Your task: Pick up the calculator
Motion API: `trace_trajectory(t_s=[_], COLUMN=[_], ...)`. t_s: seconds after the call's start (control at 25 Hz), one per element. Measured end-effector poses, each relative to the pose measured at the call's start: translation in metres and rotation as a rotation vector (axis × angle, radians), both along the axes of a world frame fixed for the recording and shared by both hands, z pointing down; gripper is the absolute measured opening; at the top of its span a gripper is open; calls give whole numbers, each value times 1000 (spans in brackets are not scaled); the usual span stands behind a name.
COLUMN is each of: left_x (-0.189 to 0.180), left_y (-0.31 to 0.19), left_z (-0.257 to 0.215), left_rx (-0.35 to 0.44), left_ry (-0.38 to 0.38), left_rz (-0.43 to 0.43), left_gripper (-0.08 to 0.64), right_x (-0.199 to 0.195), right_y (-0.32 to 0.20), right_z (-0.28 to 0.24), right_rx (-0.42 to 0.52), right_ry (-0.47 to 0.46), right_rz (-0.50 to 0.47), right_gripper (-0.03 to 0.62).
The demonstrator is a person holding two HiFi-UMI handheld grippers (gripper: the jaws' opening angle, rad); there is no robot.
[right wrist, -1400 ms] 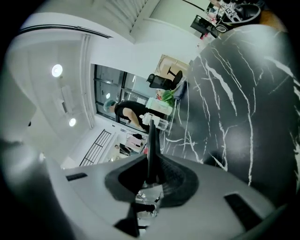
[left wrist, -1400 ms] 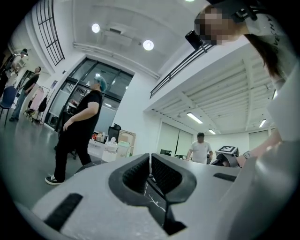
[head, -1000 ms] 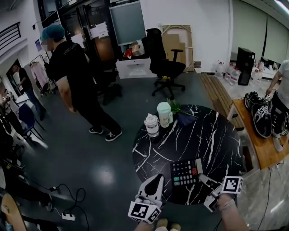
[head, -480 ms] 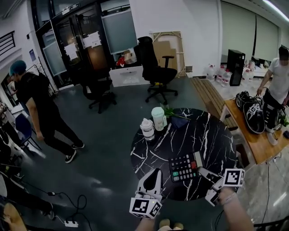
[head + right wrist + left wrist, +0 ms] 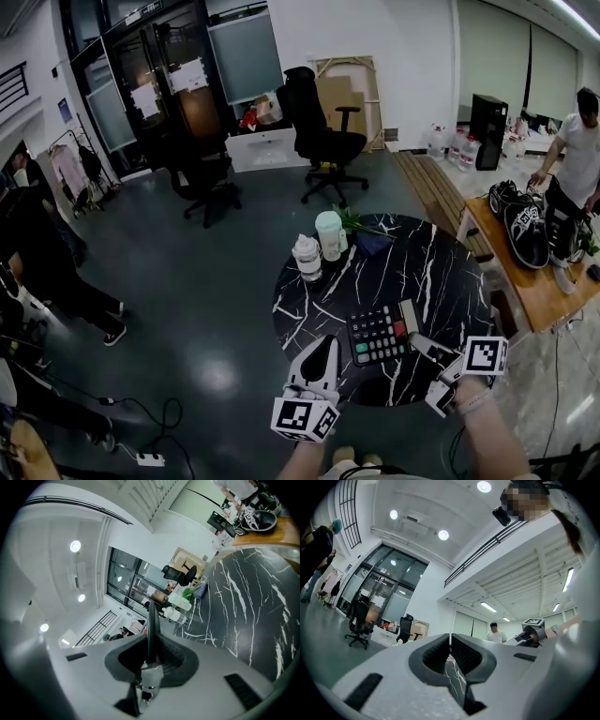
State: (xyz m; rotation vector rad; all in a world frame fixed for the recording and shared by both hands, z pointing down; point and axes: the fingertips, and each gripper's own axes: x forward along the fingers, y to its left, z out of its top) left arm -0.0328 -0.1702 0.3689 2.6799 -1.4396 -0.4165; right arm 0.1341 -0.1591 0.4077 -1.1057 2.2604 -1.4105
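Observation:
The black calculator (image 5: 378, 336), with red and green keys, hangs just above the near part of the round black marble table (image 5: 441, 281). My right gripper (image 5: 417, 345) is shut on its right edge. In the right gripper view the calculator (image 5: 152, 625) shows edge-on as a thin dark blade clamped between the pads of the right gripper (image 5: 151, 656). My left gripper (image 5: 328, 345) is shut and holds nothing, at the table's near left rim. In the left gripper view the left gripper (image 5: 450, 639) has its tips together, pointing slightly upward.
At the table's far side stand a white bottle (image 5: 307, 256) and a green-lidded cup (image 5: 329, 234), beside a dark cloth (image 5: 375, 246). A wooden bench with shoes (image 5: 525, 234) is at the right, with a person (image 5: 574, 159) next to it. An office chair (image 5: 319, 131) stands behind.
The right gripper has risen a little with the calculator, which now sits higher over the table. The left gripper rose slightly. The person on the left walked away toward the left edge.

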Motion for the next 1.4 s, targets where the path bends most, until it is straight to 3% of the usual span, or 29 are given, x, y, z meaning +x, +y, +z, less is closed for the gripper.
trace_trajectory(t_s=[0.76, 1.08, 1.4], left_x=[-8, -4, 2], left_y=[7, 10, 13], left_z=[1, 11, 2], left_rx=[-11, -31, -7], left_ry=[-12, -17, -13], left_rz=[-13, -1, 17], left_gripper=[14, 14, 14], right_x=[9, 9, 16], right_y=[5, 10, 10], right_z=[-16, -36, -41], right_rx=[42, 87, 95], right_ry=[-31, -99, -76], right_rz=[31, 31, 55], right_gripper=[54, 54, 54])
